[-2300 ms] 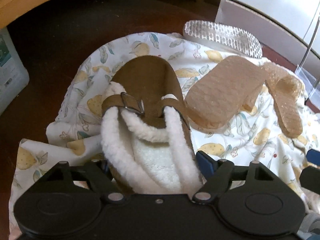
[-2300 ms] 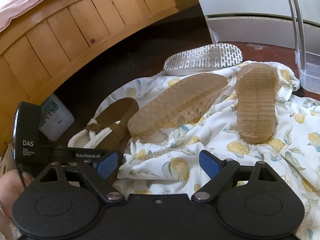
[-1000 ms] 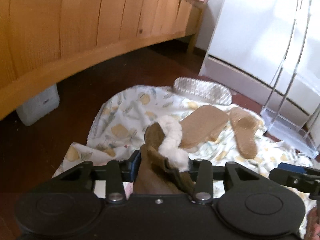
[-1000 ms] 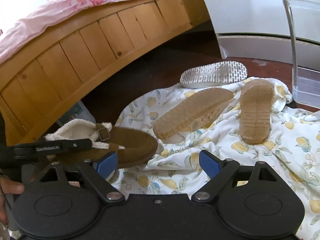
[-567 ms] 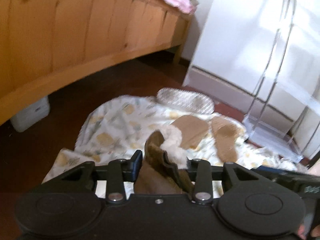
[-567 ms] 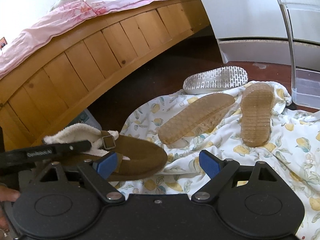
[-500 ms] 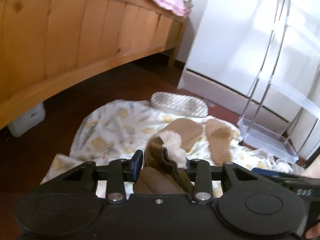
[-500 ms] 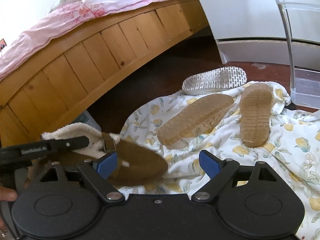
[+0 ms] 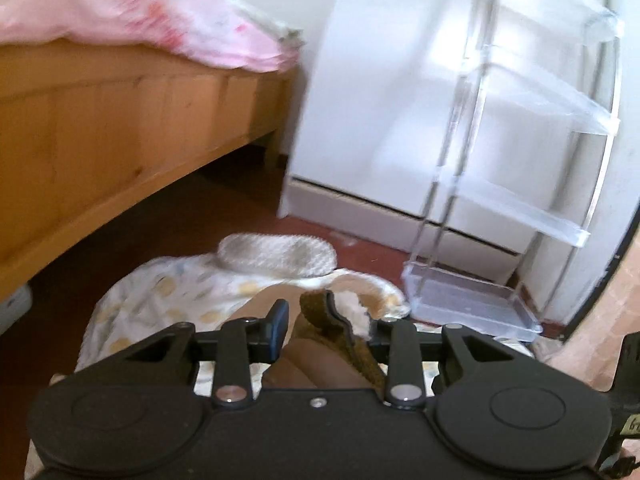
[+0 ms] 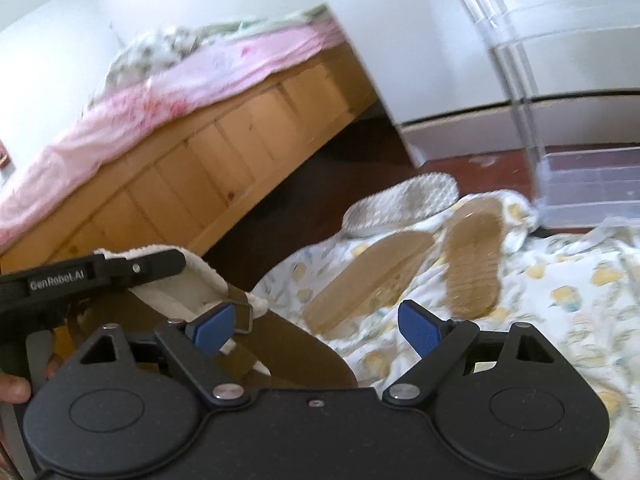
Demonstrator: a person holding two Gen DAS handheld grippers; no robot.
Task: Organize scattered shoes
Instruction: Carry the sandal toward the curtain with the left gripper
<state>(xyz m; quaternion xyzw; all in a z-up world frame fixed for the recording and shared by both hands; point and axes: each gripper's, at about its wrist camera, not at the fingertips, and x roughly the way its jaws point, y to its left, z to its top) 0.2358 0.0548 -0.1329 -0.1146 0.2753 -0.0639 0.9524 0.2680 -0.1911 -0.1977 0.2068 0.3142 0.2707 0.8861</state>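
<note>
A brown slipper [image 9: 316, 308] with white fleece lining hangs in the air, and my left gripper [image 9: 326, 322] is shut on its heel end. The right wrist view shows the same slipper [image 10: 296, 356] at lower left, with a left finger [image 10: 120, 270] over its fleece. My right gripper [image 10: 316, 330] stands open beside it with nothing between its blue pads. Two tan translucent sandals [image 10: 372, 276] [image 10: 474, 256] lie sole up on a lemon-print cloth [image 10: 560, 280]. A white perforated sole [image 10: 400, 204] lies at the cloth's far edge.
A clear acrylic shelf rack [image 9: 520, 208] stands on the dark red floor to the right, its bottom tray [image 10: 592, 184] beside the cloth. A wooden bed frame [image 9: 100, 128] with pink bedding runs along the left. A white cabinet [image 9: 380, 100] stands behind.
My left gripper has risen with the brown slipper off the cloth and swung toward the rack. The right gripper has lifted a little and stays open; both views are blurred.
</note>
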